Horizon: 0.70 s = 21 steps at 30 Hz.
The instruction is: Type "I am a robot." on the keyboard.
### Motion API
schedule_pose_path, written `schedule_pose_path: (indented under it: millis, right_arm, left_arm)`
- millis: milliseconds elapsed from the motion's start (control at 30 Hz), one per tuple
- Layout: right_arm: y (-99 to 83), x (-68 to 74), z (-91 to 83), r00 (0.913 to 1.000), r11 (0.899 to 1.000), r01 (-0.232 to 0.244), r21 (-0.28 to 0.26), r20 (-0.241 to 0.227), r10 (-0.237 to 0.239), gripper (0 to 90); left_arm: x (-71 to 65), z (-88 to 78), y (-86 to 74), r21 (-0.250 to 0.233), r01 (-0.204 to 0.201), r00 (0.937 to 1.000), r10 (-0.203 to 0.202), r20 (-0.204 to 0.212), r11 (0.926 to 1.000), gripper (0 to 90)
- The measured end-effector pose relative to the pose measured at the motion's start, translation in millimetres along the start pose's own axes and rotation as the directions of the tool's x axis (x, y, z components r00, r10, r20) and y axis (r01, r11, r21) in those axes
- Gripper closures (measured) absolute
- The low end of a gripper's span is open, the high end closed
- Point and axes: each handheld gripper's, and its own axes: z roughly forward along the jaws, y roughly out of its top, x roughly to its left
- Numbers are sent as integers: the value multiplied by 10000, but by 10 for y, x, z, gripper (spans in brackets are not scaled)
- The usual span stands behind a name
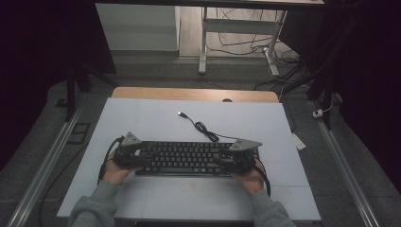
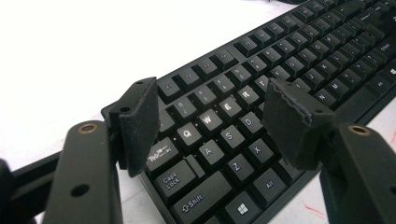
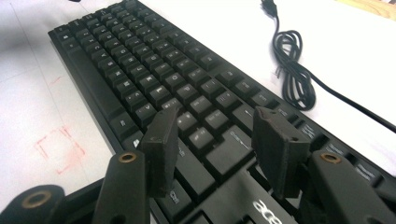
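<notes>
We're at the white table mat (image 1: 142, 118), keyboard (image 1: 182, 157) lying flat near our edge, long side across us. Its black cable (image 1: 204, 128) runs off the back edge, coiled once just behind the keyboard, USB plug (image 1: 181, 114) lying loose further back on the mat. Cable coil is well clear of both grippers; nothing lies between the grippers and the keys. Wooden table edge (image 1: 194, 93) shows behind the mat, desk legs and floor cables beyond that. Faint red pen marks (image 3: 58, 149) on the mat just beside the keyboard's near edge in the right gripper view.

Left gripper (image 1: 127, 153) sits over the keyboard's left end. In its own view the left gripper (image 2: 212, 123) has jaws standing wide apart over the QWERTY / Caps Lock / Shift corner of the keyboard (image 2: 280, 60). Pads (image 2: 140, 121) hang above the keys, nothing pinched between them; whether the tips touch the keycaps we can't tell.

Right gripper (image 1: 239, 156) is over the right end. In its view the right gripper (image 3: 212, 142) has jaws spread fairly wide, above the keys near the printed logo at the keyboard (image 3: 140, 70) corner. Pads aren't pressing on anything and nothing is held. The cable (image 3: 294, 70) lies off to the side there.
</notes>
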Motion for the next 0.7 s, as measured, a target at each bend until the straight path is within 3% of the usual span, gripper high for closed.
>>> schedule_pose_path:
  millis: [433, 700]
  right_arm:
    - [-35, -17, -16, 9997, 9996, 231, 163, 28, -232, 496]
    - [-35, -32, -19, 9998, 9997, 196, 123, 39, -197, 496]
  left_arm:
    - [-47, 4, 15, 37, -108, 9994, 106, 330, 9999, 372]
    - [-187, 0, 61, 232, -575, 9924, 546, 1100, 9981, 383]
